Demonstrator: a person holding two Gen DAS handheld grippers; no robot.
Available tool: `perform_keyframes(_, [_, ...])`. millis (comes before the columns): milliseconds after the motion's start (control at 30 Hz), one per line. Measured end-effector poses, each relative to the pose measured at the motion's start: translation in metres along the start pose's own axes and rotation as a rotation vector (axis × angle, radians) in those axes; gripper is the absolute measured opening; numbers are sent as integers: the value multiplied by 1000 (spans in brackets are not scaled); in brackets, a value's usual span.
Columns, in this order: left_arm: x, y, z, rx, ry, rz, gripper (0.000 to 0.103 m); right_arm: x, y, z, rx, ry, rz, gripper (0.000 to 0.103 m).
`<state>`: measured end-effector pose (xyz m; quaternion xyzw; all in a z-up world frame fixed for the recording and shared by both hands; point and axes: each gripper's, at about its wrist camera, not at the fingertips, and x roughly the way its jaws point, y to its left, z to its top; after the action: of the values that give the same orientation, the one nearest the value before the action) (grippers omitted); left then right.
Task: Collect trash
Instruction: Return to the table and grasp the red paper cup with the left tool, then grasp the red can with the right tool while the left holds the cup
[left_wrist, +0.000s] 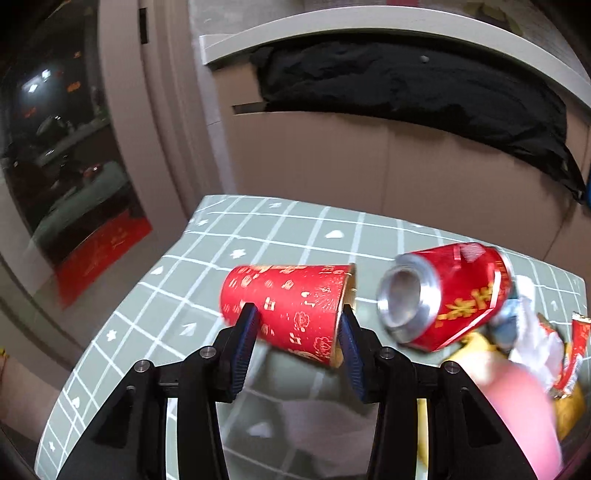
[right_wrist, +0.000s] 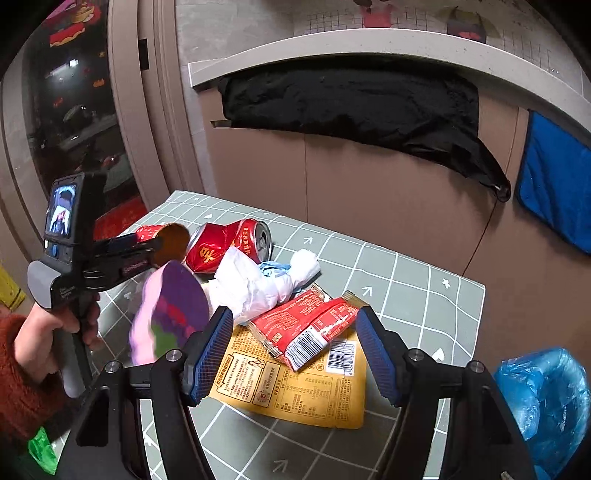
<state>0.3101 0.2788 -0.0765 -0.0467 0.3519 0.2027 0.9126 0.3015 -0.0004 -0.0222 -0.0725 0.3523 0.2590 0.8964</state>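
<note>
Blue-lined bin (right_wrist: 546, 402) sitting off table's right edge, contents not visible. Left gripper (left_wrist: 299, 332) clamping red paper cup (left_wrist: 288, 306) sideways, pads pressing base and rim, cup lifted over table (left_wrist: 221, 236) near left edge. Right gripper (right_wrist: 295, 350) gaping wide, holding nothing, hovering over red snack wrapper (right_wrist: 306, 325) lying on yellow packet (right_wrist: 295, 391). Crushed red can (right_wrist: 229, 243) and white crumpled bag (right_wrist: 258, 280) lying mid-table, touching.
</note>
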Motion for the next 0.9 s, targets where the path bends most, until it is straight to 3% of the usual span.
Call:
perform_keyframes(100, [1,23,-5,-36,17,-21,24,4,3,6,0,2,40,66])
perform_keyframes(300, [-7,51,-16,-72,43,-57,16,34,26,41,-72,2,78,66])
perform_keyframes(567, [-14,78,-27,-125,72,-163,18,130,41,77,-59,123,127,66])
perform_keyframes(633, [-15,83,-28,-147,63,-185,24,154,43,79,-53,157,126,66])
perform_keyframes(700, [-16,87,-29,-161,47,-185,36,175,45,78,-40,198,127,66])
perform_keyframes(800, [-13,90,-27,-173,37,-179,39,195,48,73,-20,256,153,64])
perform_keyframes(900, [-11,88,-23,-172,37,-167,39,193,49,71,4,247,185,54])
